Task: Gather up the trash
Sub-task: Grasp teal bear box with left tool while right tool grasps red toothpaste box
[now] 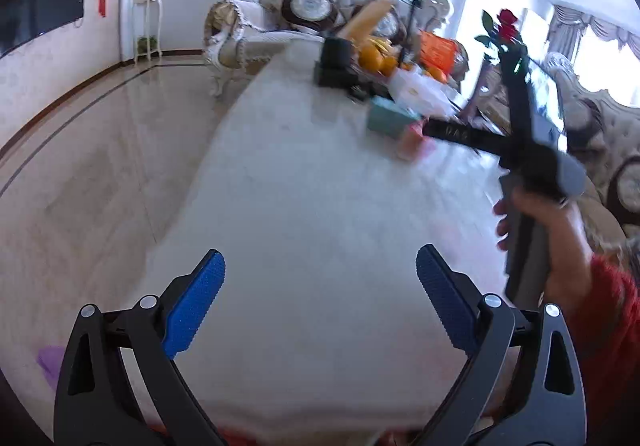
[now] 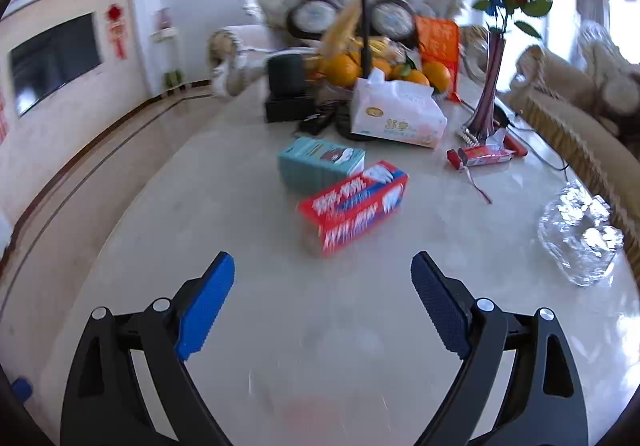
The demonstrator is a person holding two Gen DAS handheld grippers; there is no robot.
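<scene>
Where left view blurs, right view's crisp red box [image 2: 354,206]; both tools [image 1: 320,302] [image 2: 323,306] wide, empty.

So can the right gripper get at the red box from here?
Probably yes. The right gripper is open and empty, and the red box lies straight ahead on the table with only bare tabletop between them.
</scene>
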